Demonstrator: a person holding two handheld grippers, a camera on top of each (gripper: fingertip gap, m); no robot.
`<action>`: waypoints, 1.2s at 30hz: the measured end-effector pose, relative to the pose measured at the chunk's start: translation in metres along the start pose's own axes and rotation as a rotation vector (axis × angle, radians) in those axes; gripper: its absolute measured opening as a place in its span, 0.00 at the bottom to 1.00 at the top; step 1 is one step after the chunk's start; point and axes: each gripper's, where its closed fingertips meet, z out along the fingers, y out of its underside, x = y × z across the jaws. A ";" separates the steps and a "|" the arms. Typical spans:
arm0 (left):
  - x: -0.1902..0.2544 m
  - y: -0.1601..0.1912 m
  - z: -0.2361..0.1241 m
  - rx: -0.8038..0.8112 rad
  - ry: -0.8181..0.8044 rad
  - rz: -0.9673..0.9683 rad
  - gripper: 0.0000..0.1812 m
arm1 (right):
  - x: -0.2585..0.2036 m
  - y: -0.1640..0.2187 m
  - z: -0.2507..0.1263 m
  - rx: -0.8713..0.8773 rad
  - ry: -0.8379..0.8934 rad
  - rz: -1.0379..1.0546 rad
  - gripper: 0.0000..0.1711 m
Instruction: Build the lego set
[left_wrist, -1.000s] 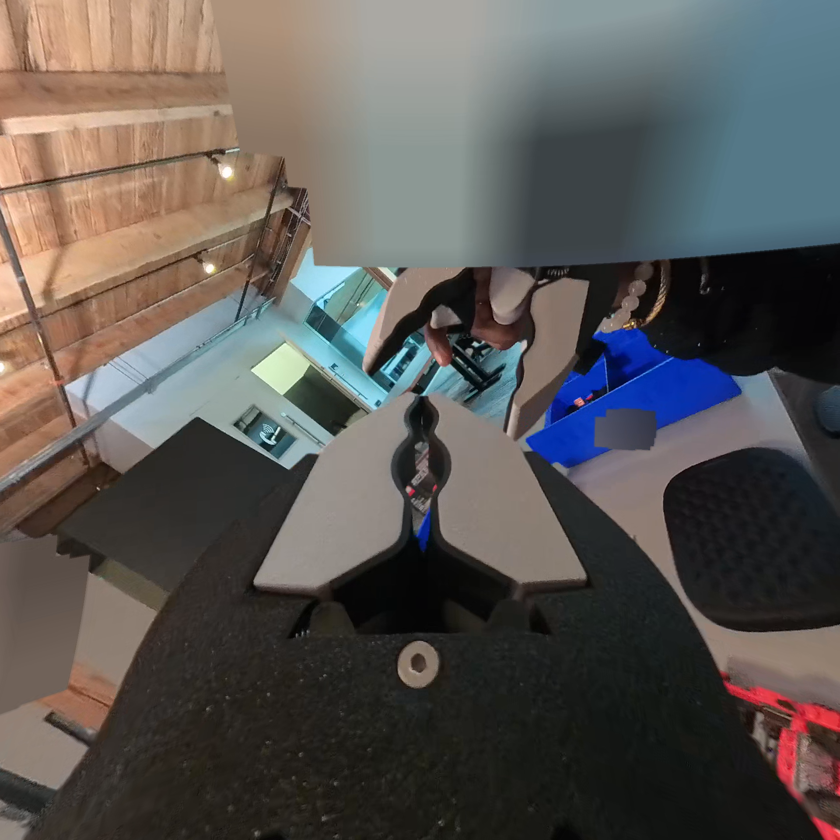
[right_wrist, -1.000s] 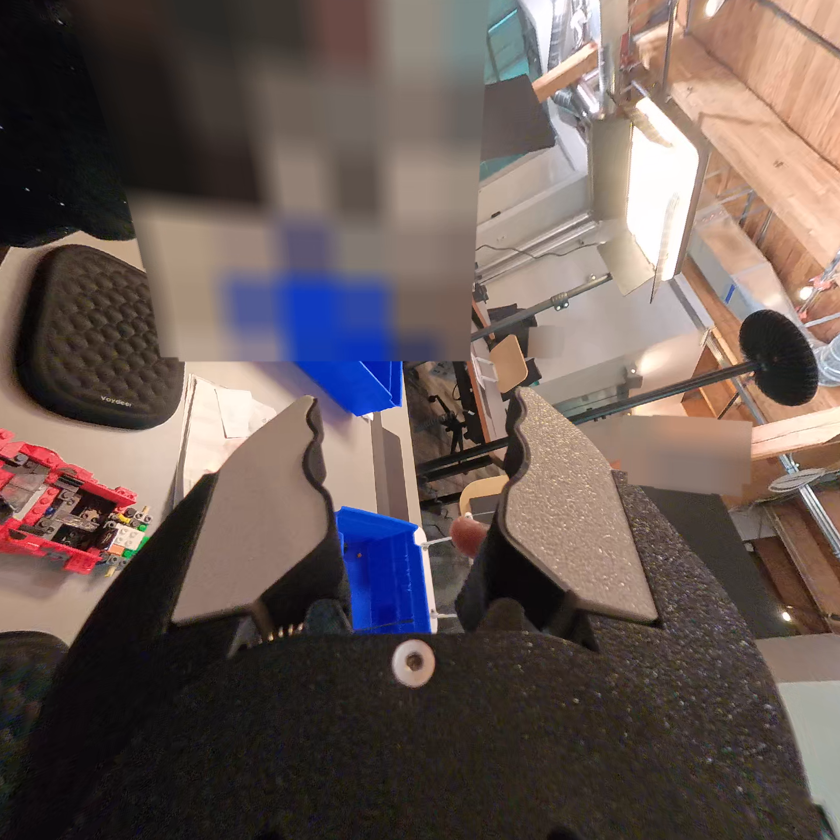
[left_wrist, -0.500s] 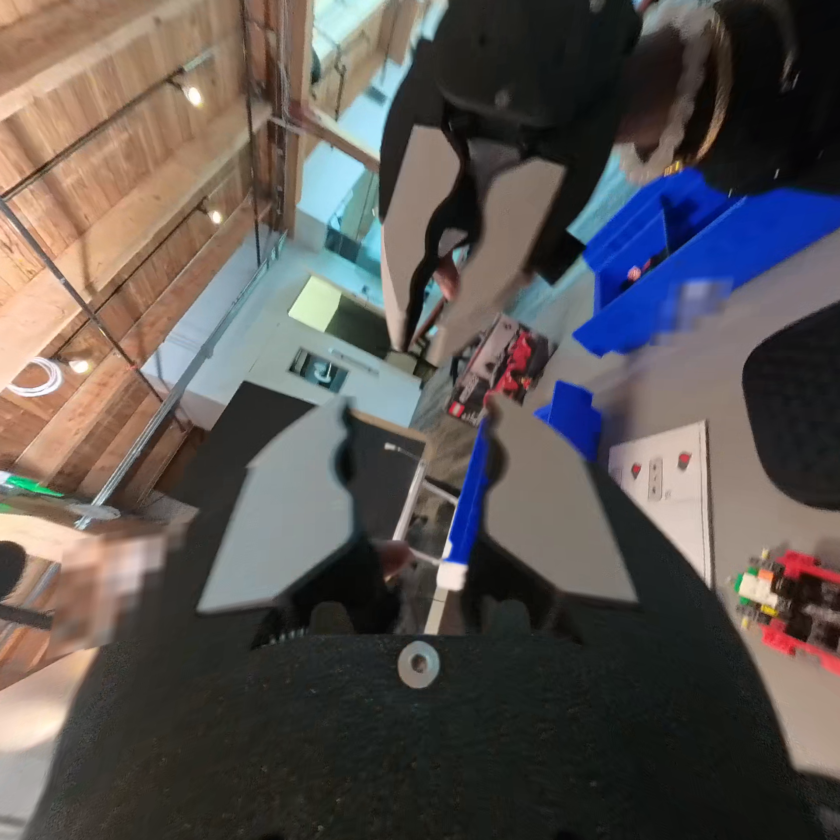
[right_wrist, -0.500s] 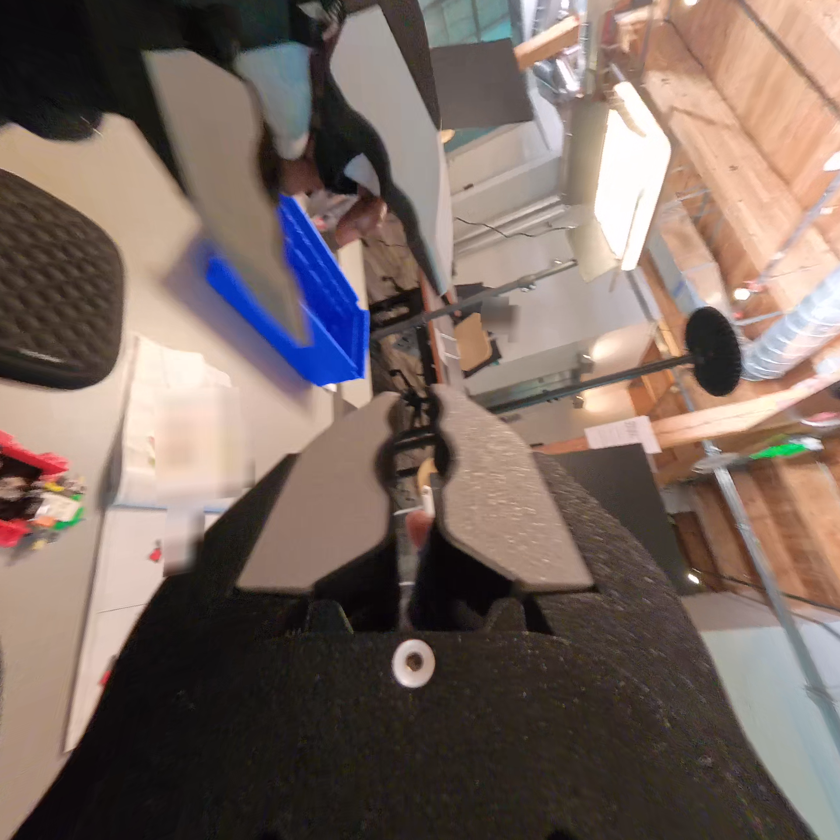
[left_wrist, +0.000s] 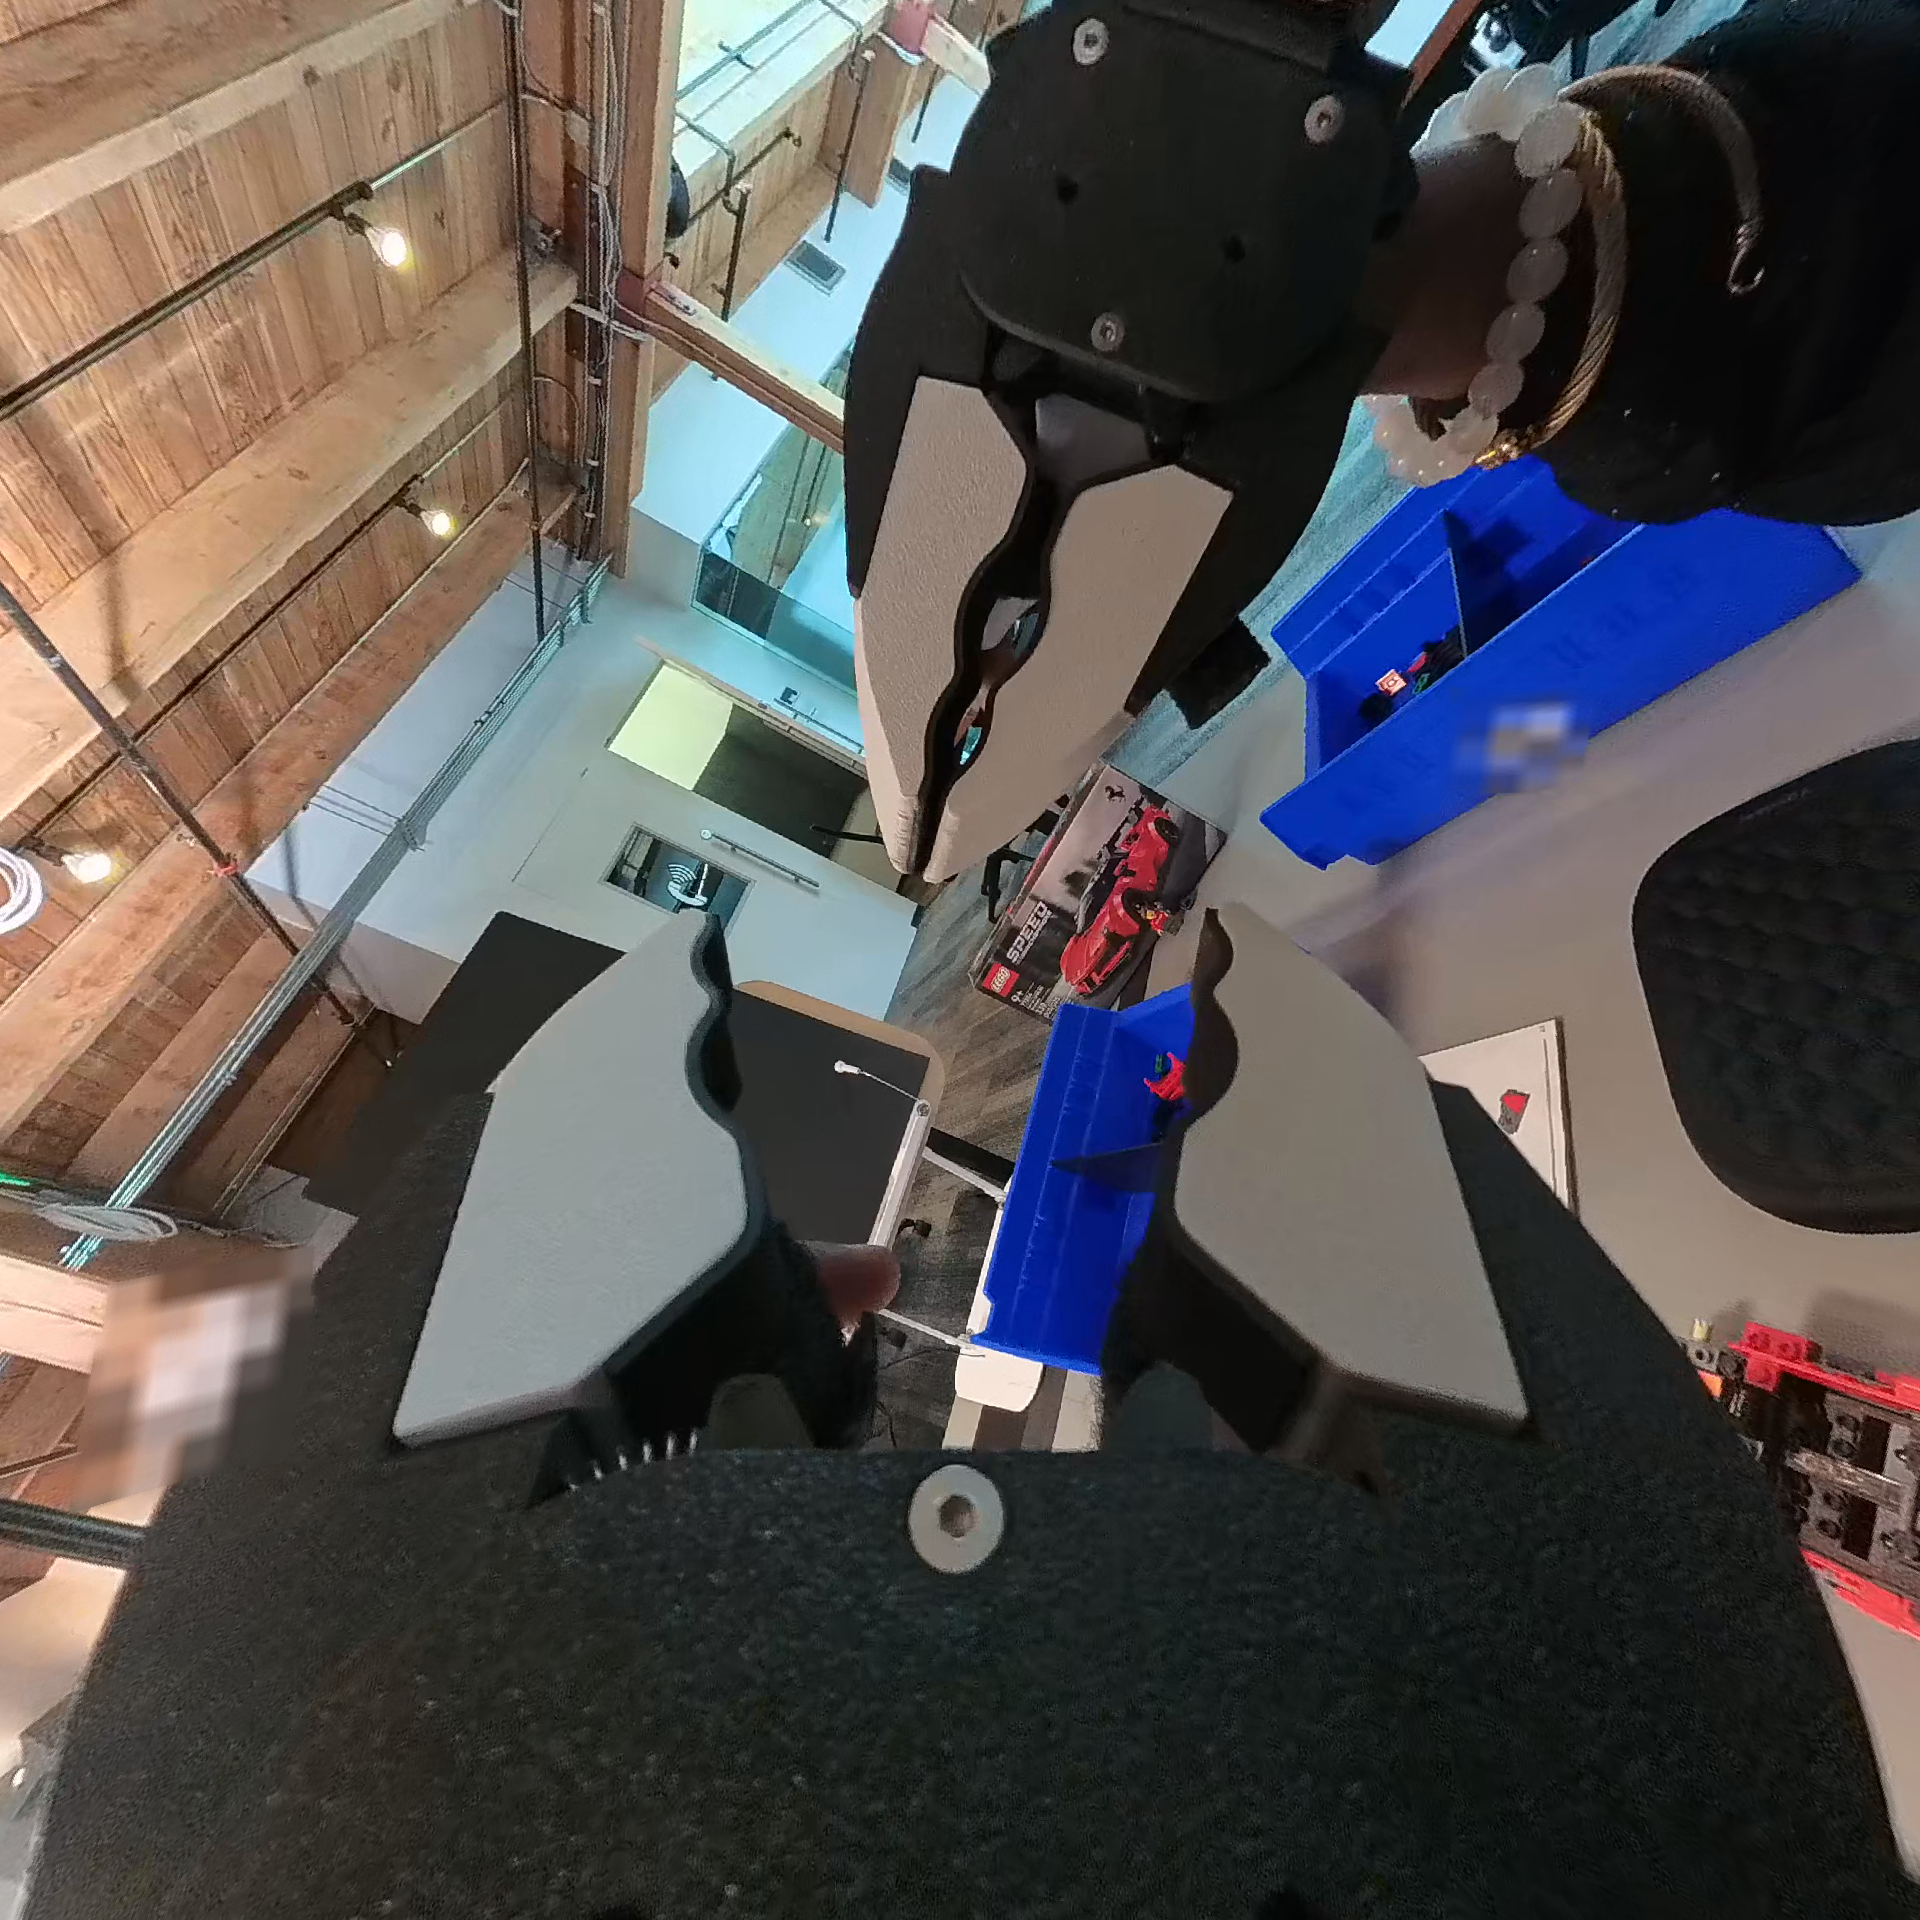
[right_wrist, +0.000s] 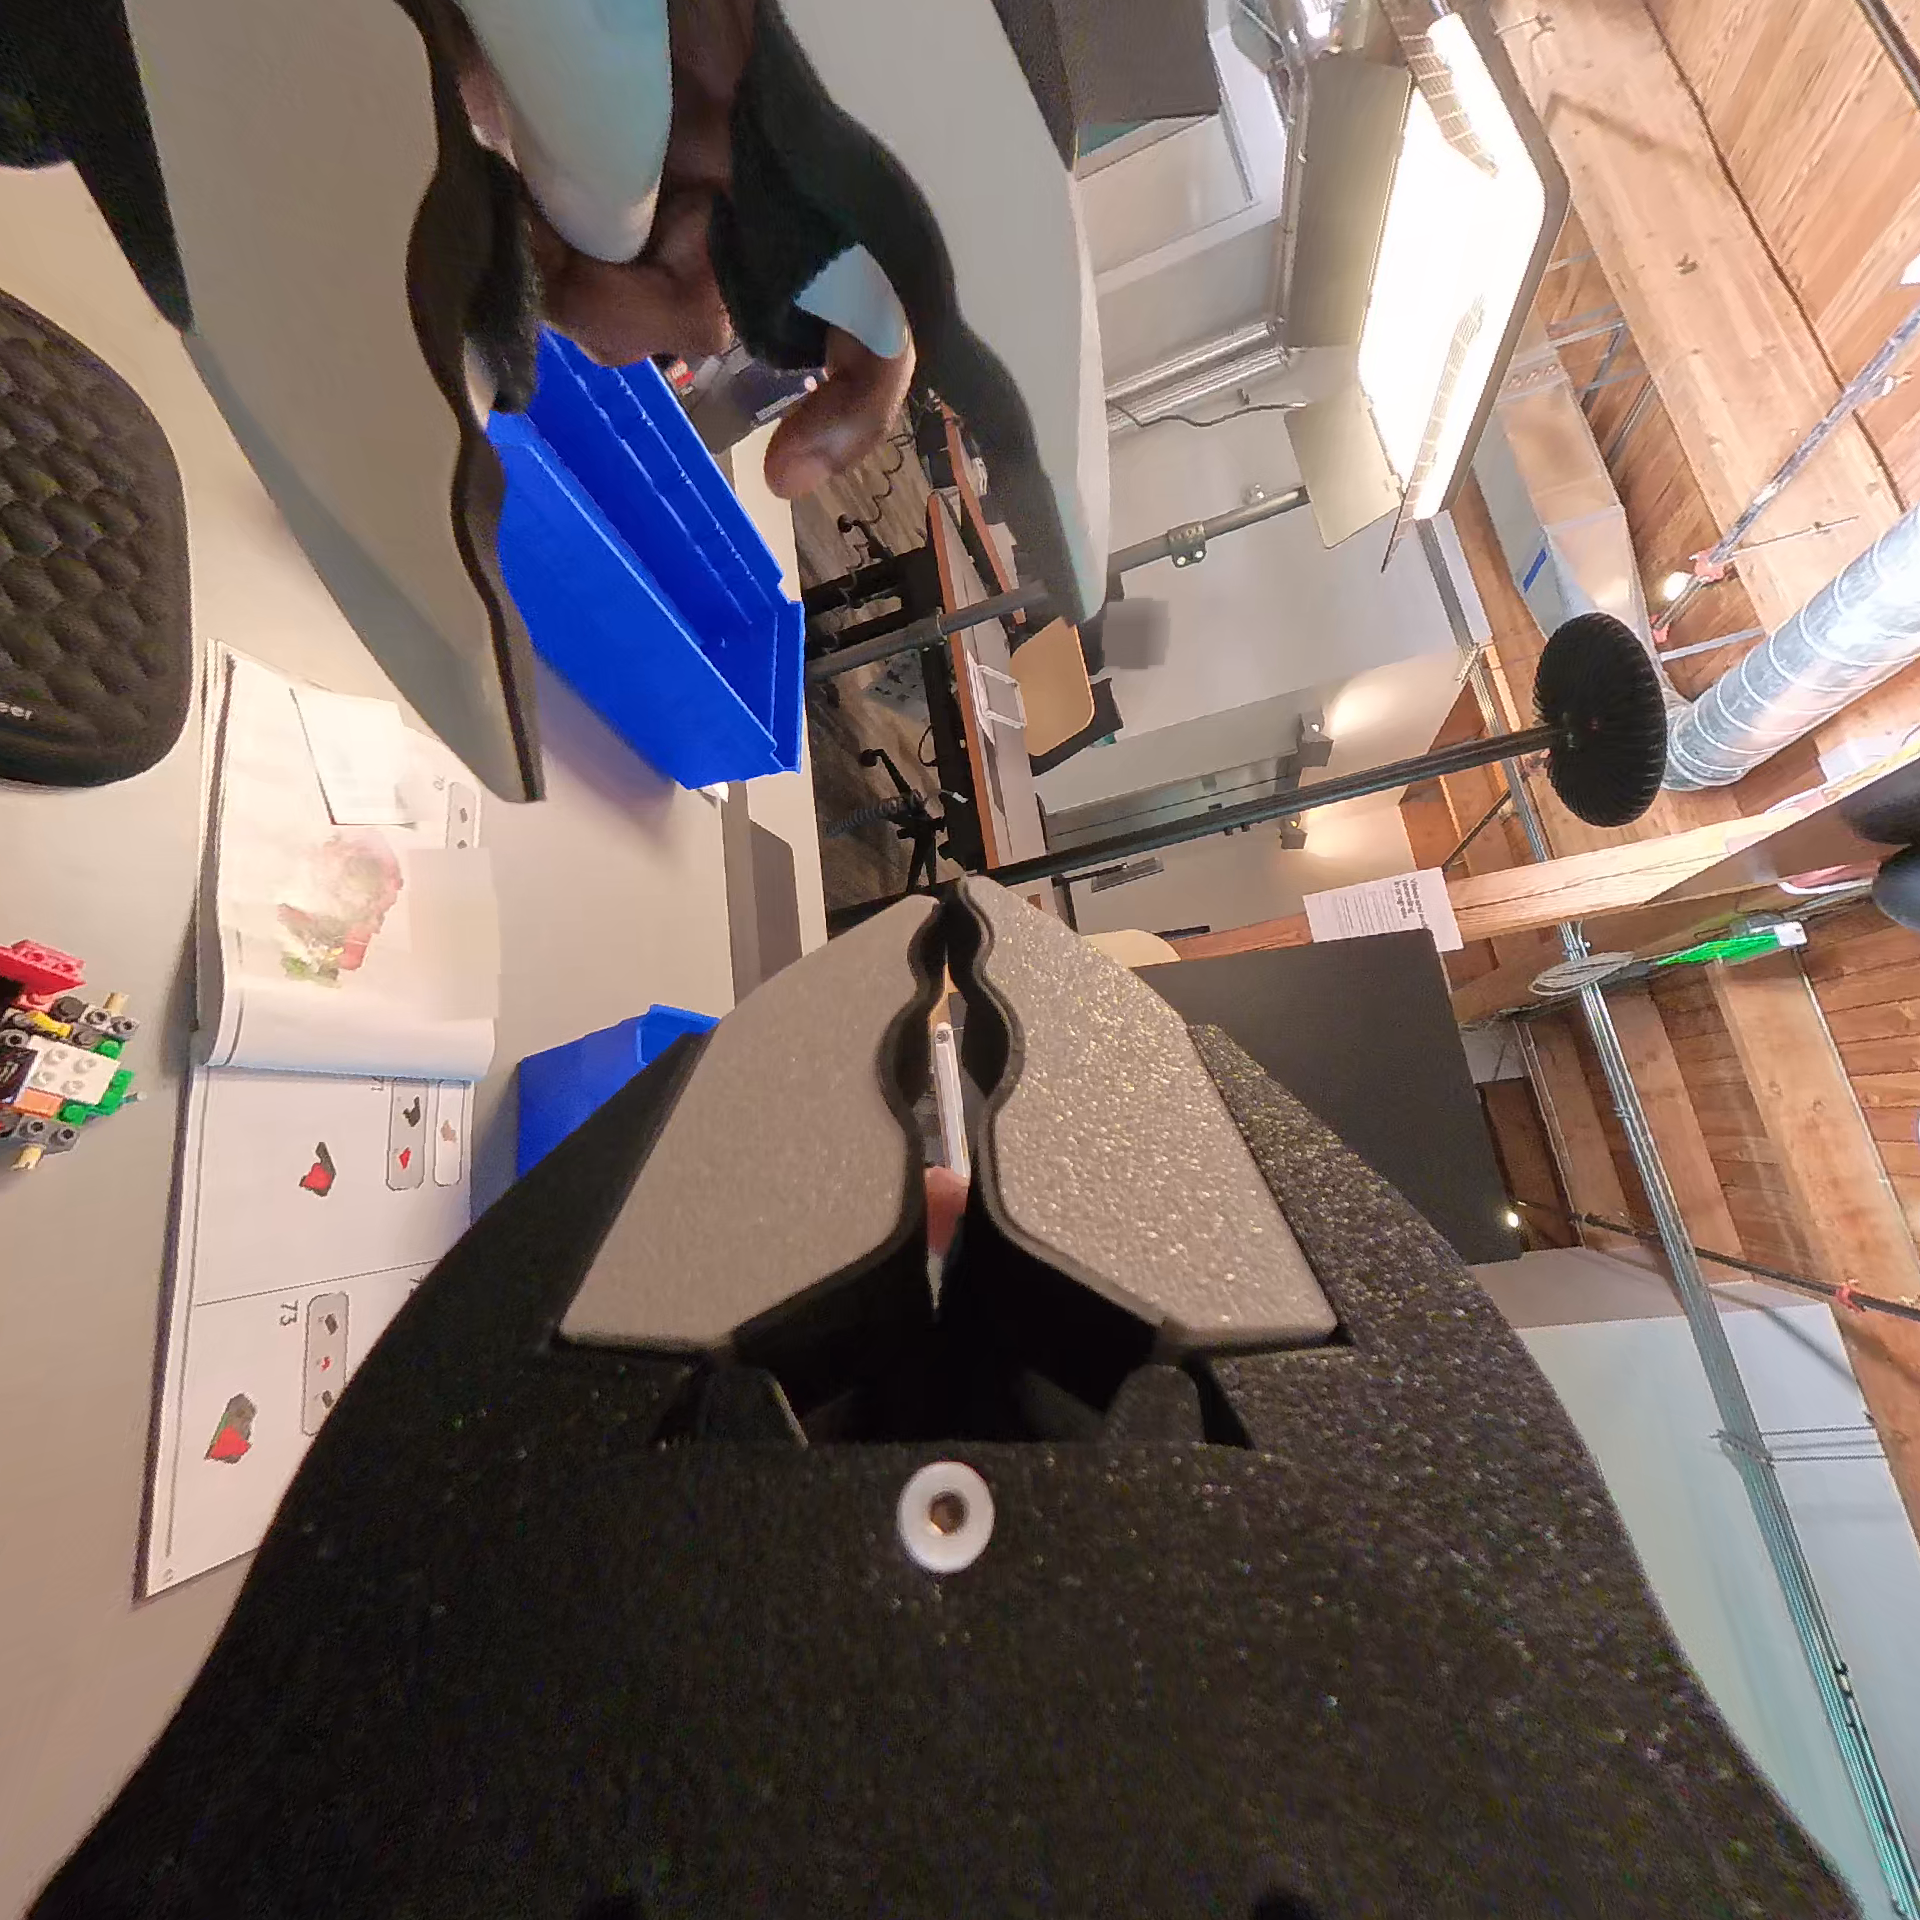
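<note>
Left claw — grey matte wavy-edged fingers spread apart, empty; right claw pressed together, no brick visible between. Both are raised off the grey worktop. Partly built red-and-black studded lego car lies at the worktop edge, beside the open paper instruction booklet. Blue ribbed plastic parts bin — judged next: lower, pick one brick squarely.

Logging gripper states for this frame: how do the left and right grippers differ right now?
The left gripper has its jaws spread wide; the right gripper has its jaws pressed together. The left points toward the small blue plastic bin; the right points off the grey table. Neither visibly holds a brick.
</note>
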 end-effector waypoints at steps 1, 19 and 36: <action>0.000 0.000 0.000 0.000 0.002 0.000 0.47 | 0.000 0.000 0.000 -0.001 -0.001 -0.001 0.00; 0.026 0.063 -0.011 -0.152 0.024 -0.296 0.34 | -0.050 0.036 0.006 -0.097 -0.091 0.237 0.00; 0.197 0.172 -0.050 -0.537 0.323 -0.959 0.00 | -0.256 0.088 0.021 -0.338 -0.463 1.014 0.00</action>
